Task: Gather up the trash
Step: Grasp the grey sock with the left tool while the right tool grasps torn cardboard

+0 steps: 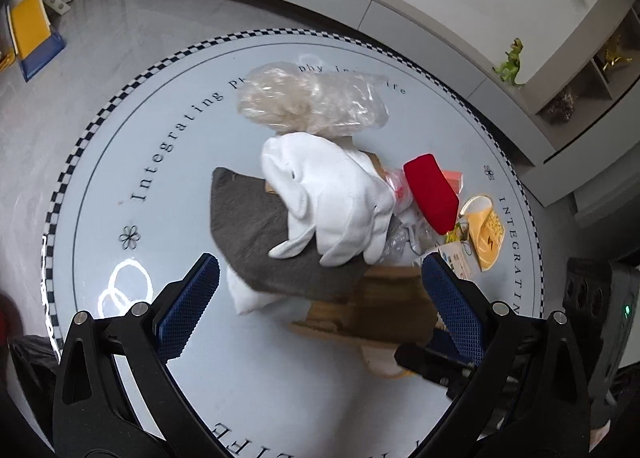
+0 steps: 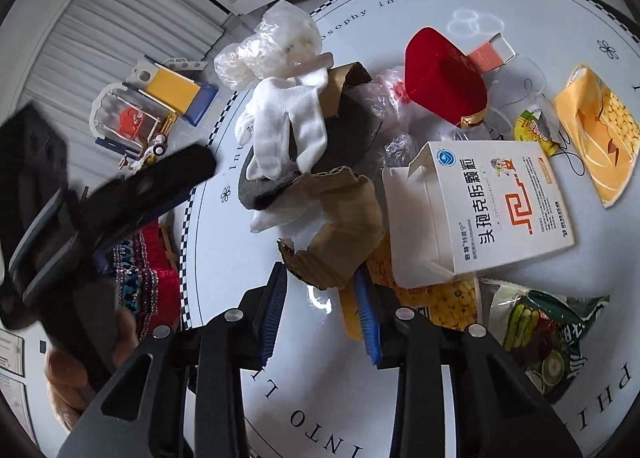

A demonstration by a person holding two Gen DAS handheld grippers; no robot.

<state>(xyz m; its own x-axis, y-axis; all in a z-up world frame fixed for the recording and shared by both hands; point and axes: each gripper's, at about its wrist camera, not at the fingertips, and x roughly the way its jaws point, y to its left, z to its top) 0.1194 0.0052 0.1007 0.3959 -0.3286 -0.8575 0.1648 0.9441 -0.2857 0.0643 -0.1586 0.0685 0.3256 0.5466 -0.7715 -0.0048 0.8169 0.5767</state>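
Round table, torn cardboard apparently between narrowed right hand-held gripper pads.

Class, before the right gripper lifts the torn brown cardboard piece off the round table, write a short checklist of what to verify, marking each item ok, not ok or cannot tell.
1. Torn brown cardboard piece lies between the right gripper jaws: ok.
2. Pads actually press the cardboard: cannot tell.
3. Left gripper is open and empty: ok.
4. Cardboard is free of other items: not ok; the grey felt piece and white cloth gloves rest on its far end.
5. White medicine box stays clear of the jaws: ok, beside them.
6. A trash bin is within reach: cannot tell.
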